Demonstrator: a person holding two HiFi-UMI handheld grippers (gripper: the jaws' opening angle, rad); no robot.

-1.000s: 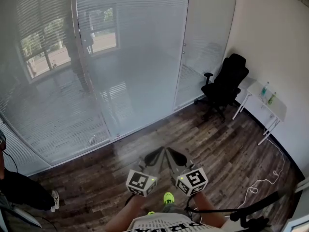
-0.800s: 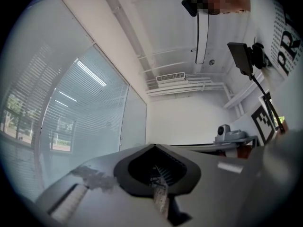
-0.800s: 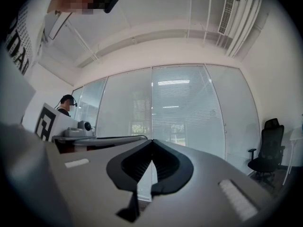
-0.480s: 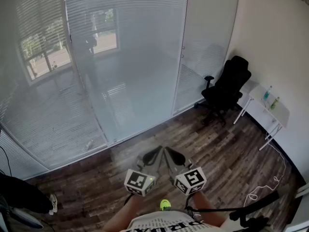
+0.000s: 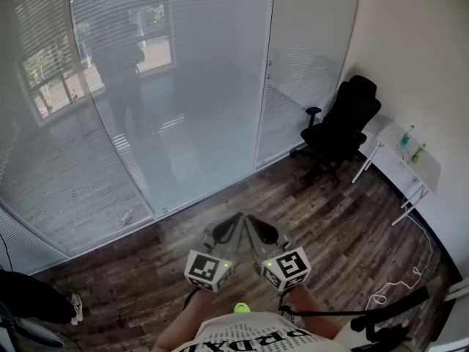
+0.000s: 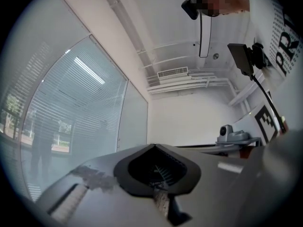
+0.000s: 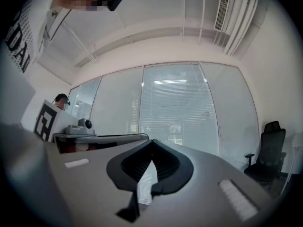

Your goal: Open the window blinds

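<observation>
White slatted blinds [image 5: 205, 57] hang shut behind the glass wall ahead, also seen in the left gripper view [image 6: 71, 112] and the right gripper view [image 7: 177, 110]. My left gripper [image 5: 234, 218] and right gripper [image 5: 250, 220] are held side by side in front of my body, above the wood floor, tips leaning toward each other. Both are far short of the glass. The left gripper [image 6: 152, 146] is shut with nothing in it. The right gripper [image 7: 151, 141] is shut and empty too.
A black office chair [image 5: 341, 127] stands at the right by the glass wall. A white folding table [image 5: 421, 169] with bottles is against the right wall, with a white cable [image 5: 399, 277] on the floor nearby. A person [image 5: 29, 292] is at the lower left.
The glass wall and blinds have come closer and slid left in the head view as I walk forward. Both grippers keep the same shut pose in front of me.
</observation>
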